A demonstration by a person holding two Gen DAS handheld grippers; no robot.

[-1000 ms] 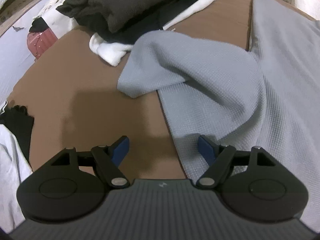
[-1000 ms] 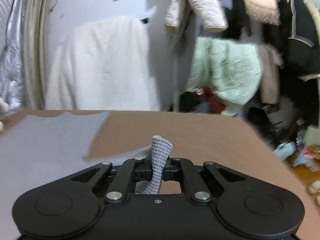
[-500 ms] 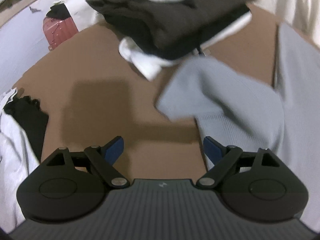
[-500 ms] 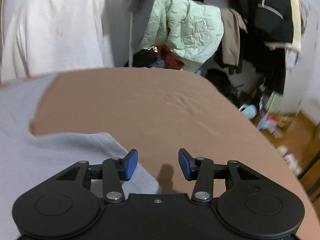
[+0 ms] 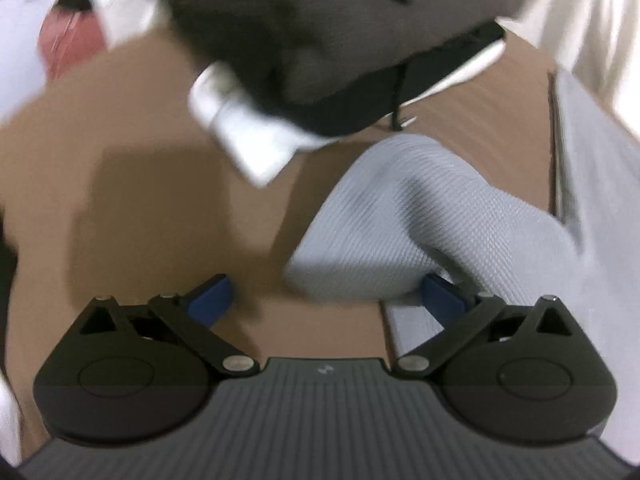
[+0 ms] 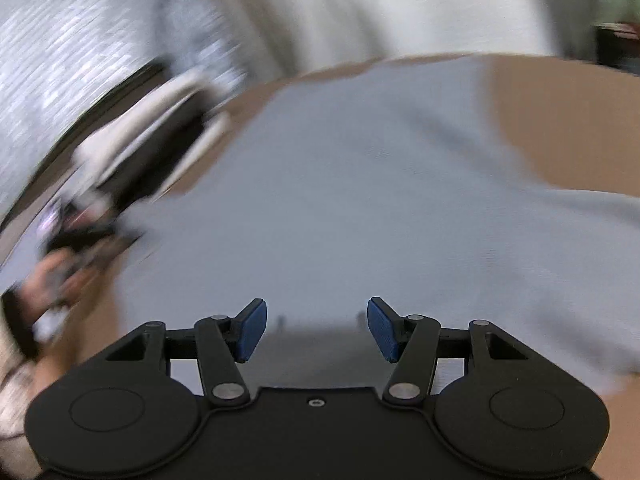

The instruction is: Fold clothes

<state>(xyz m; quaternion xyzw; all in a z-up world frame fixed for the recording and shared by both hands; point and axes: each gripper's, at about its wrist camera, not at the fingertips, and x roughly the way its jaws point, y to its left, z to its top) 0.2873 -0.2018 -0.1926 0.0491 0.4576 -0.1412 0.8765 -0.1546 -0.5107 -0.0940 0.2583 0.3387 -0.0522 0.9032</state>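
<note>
- The left tool (image 5: 326, 294), black with blue pads, has its jaws spread wide apart and holds nothing; a folded-over flap of the pale grey-blue waffle-knit garment (image 5: 404, 220) bulges into the gap from the side of its right pad and hides part of that pad.
- Under and ahead of the left tool lies the brown tabletop (image 5: 160, 200), with a dark shadow on it ahead of the left pad.
- Only the left wrist view shows the flap's raised fold; the rest of the garment runs flat past the right side of that tool.
- Beyond the flap, further ahead of the left tool, sits a stack of folded dark grey, black and white clothes (image 5: 320, 52), blurred by motion.
- Far ahead to the left of that tool is a pinkish-red rounded object (image 5: 66, 46), too blurred to identify.
- The right tool (image 6: 316, 330), also black with blue pads, has its jaws well apart and empty, poised over the grey-blue garment (image 6: 360, 200).
- Only the right wrist view shows the garment's broad flat spread, filling the space ahead of that tool, with bare brown tabletop (image 6: 560, 120) to its front right.
- To the left of the right tool, this view alone shows a blurred hand (image 6: 52, 280) at the garment's edge.
- Further ahead on that left side is the clothes stack (image 6: 152, 148), smeared by motion.
- Farthest ahead hangs a white cloth (image 6: 400, 4).
</note>
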